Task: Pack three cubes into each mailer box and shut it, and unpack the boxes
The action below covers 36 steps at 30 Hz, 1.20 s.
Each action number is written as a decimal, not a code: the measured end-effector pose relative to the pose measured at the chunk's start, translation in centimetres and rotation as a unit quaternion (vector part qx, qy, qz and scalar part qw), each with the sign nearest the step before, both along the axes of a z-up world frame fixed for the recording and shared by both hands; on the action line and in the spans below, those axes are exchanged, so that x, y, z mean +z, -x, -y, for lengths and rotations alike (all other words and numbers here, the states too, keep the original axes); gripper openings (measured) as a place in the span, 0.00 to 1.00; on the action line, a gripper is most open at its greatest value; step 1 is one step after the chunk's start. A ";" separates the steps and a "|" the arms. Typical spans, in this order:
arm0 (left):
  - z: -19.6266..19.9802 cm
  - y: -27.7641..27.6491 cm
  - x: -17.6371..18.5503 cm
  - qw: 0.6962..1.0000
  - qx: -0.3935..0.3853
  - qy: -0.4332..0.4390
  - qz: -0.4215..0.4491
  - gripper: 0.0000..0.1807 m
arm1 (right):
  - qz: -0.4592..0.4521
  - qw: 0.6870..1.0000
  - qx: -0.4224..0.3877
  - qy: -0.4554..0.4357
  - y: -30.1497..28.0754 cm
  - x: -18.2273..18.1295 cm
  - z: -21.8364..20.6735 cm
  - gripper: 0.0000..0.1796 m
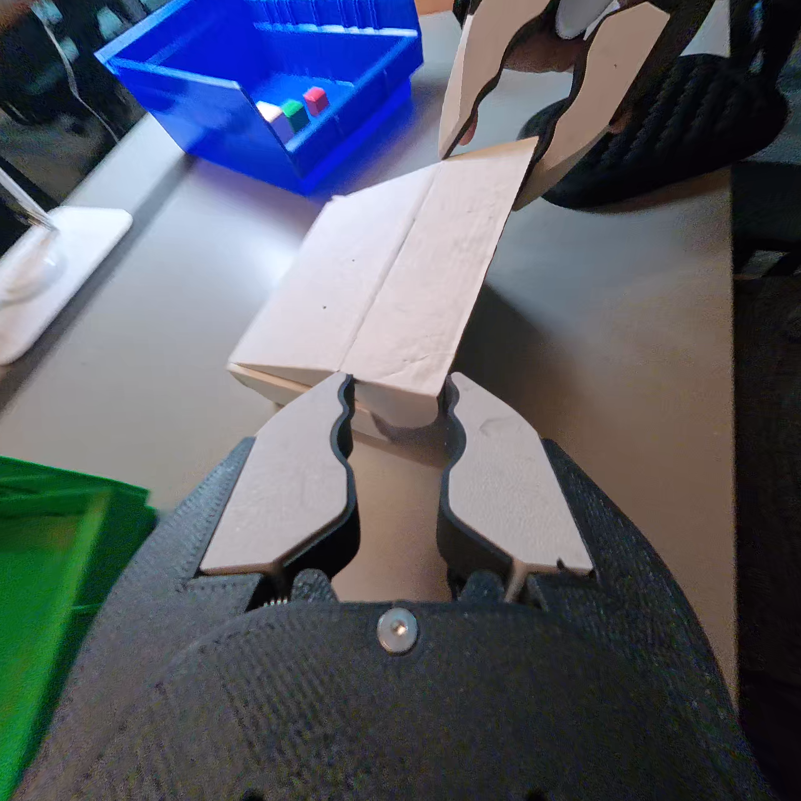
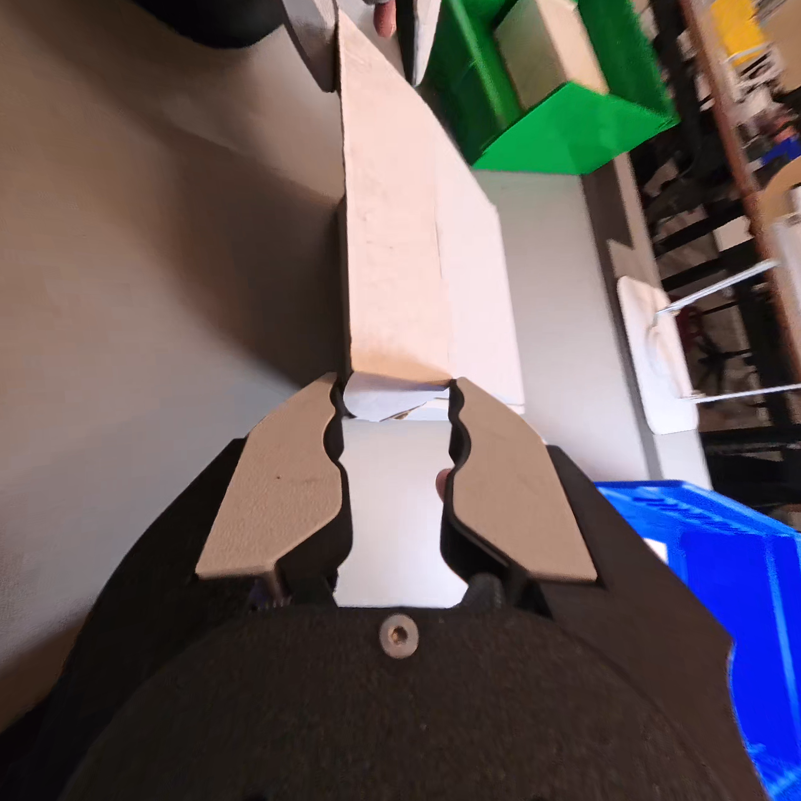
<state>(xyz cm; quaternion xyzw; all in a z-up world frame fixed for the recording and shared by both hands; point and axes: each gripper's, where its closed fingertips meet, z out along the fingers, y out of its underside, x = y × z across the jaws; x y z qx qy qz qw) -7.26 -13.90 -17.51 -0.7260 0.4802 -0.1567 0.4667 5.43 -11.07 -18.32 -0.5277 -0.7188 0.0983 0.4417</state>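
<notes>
A white mailer box lies on the grey table, its lid down and the front flap raised at an angle. My left gripper is shut on the flap's near end. My right gripper holds the far end. In the right wrist view the right gripper is shut on its end of the flap, and the left gripper is at the other end. A white cube, a green cube and a red cube sit in a blue bin.
A green bin stands at the near left; in the right wrist view it holds another white box. A white lamp base stands at the left. A black chair sits past the table's right edge. Tip to tip, the grippers are about 15 centimetres apart.
</notes>
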 end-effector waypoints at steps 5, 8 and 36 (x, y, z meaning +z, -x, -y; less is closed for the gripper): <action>1.1 -0.7 -2.5 0.988 0.006 0.145 0.049 0.22 | 0.025 0.995 -0.037 0.092 -0.4 -2.8 0.7 0.25; 1.0 -0.8 -2.5 0.979 0.016 0.180 0.094 0.22 | 0.005 0.993 -0.057 0.107 -0.3 -2.9 0.6 0.25; 2.4 -1.8 -5.4 0.960 0.033 0.266 0.084 0.16 | -0.040 0.960 -0.172 0.218 -0.8 -5.1 1.4 0.12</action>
